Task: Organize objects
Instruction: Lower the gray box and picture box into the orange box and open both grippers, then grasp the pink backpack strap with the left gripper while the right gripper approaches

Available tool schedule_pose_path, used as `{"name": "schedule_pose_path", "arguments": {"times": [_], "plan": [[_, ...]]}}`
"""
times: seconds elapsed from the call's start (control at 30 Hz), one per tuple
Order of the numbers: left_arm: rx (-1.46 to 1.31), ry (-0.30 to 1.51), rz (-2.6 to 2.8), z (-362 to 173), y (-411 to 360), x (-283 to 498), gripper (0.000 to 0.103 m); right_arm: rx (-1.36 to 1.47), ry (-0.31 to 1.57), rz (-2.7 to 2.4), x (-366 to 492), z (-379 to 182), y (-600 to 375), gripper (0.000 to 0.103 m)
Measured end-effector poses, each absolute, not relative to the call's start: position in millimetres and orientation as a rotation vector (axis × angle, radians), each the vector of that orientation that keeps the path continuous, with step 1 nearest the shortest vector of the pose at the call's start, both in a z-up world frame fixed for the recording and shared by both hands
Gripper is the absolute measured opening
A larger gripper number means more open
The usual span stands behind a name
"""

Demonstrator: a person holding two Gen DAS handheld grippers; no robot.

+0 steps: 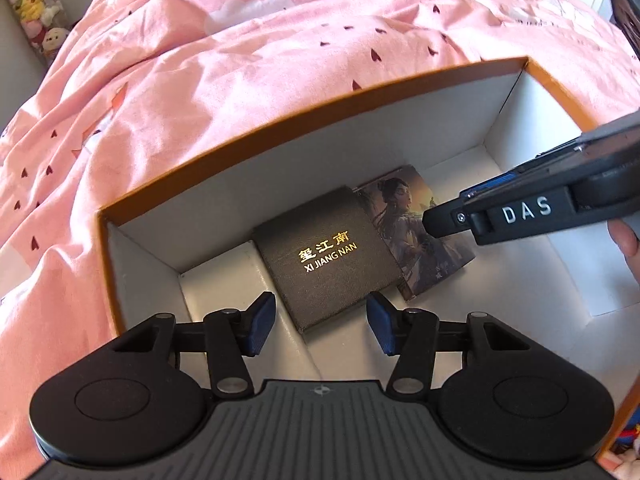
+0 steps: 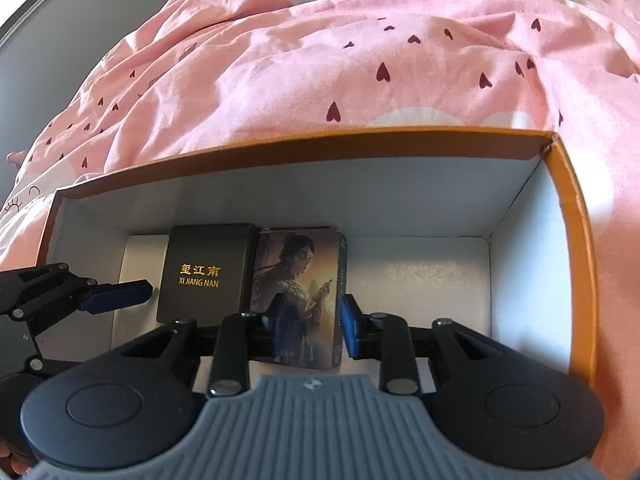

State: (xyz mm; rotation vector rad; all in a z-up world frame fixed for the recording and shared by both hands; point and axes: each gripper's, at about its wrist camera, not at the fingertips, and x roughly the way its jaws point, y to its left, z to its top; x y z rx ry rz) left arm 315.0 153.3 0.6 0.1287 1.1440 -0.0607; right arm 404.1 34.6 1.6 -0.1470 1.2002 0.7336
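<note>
An orange box with a white inside lies open on the bed. In it a dark grey "XI JIANG NAN" case lies next to a picture box showing a woman. My left gripper is open just above the near edge of the dark case; it also shows in the right wrist view. My right gripper has its pads on both sides of the picture box, and seems shut on it. It also shows in the left wrist view.
A pink heart-print duvet surrounds the box. Plush toys stand on a shelf at the far left. The right half of the box floor is bare white.
</note>
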Motion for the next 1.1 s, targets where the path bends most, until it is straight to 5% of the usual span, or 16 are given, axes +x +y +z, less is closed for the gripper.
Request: {"name": "schedule_pose_path", "arguments": {"times": [0.23,0.43,0.7,0.87,1.1], "plan": [[0.060,0.994,-0.117,55.3,141.3,253.9,0.062,-0.167,1.043,0.784,356.8,48.6,11.3,0.047],[-0.039,0.953,-0.184,75.4,126.0,187.8,0.062,-0.155,0.933,0.808,296.3,71.9,-32.4,0.072],[-0.089,0.999,-0.166,64.2,113.6,119.7,0.062,-0.167,0.911,0.765,223.0,69.0,-93.4,0.071],[-0.236,1.101,-0.195,38.3,121.1,96.7,0.061,-0.217,0.952,0.790,178.6,60.3,-116.8,0.048],[-0.313,1.238,-0.188,8.2,116.0,84.0,0.062,-0.247,1.016,0.789,138.1,49.4,-137.1,0.040]]}}
